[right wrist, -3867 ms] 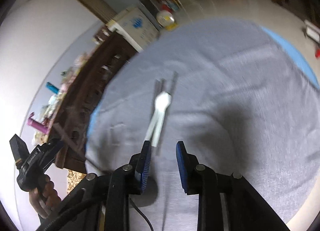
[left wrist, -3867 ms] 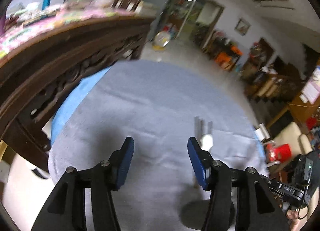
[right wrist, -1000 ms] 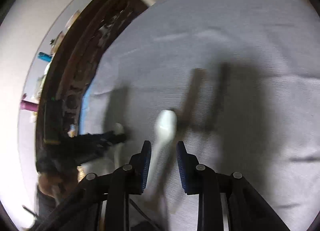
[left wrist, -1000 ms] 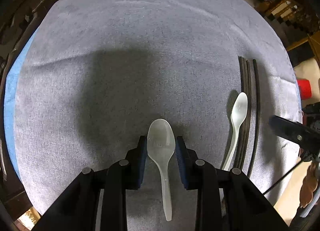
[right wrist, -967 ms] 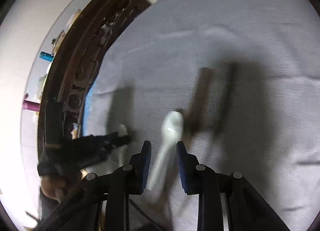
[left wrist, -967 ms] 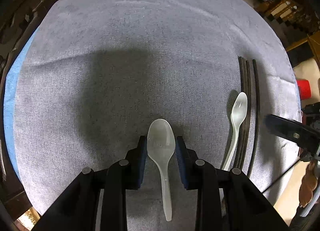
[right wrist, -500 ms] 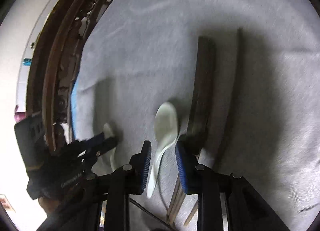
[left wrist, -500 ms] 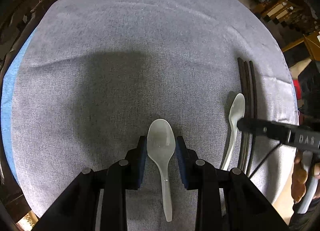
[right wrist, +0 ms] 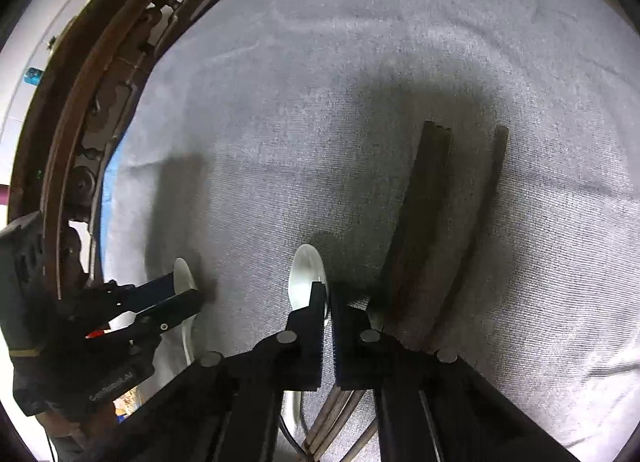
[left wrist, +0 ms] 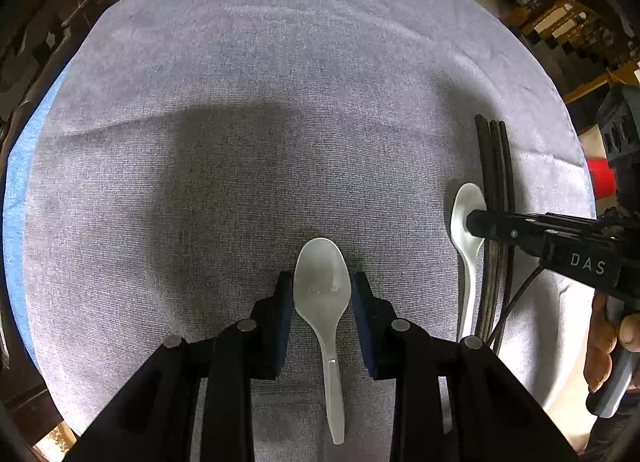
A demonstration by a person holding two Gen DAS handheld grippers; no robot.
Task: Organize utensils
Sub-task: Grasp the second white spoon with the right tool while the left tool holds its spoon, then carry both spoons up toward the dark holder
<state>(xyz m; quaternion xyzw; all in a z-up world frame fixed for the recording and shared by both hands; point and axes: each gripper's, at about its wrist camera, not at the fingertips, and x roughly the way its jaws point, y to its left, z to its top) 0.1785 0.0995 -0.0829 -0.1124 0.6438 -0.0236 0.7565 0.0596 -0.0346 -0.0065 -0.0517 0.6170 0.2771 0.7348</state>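
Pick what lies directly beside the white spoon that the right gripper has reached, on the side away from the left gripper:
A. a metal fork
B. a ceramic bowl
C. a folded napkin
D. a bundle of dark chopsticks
D. In the left wrist view, the dark chopsticks run along the far edge of the second white spoon, where the right gripper sits on the grey cloth.
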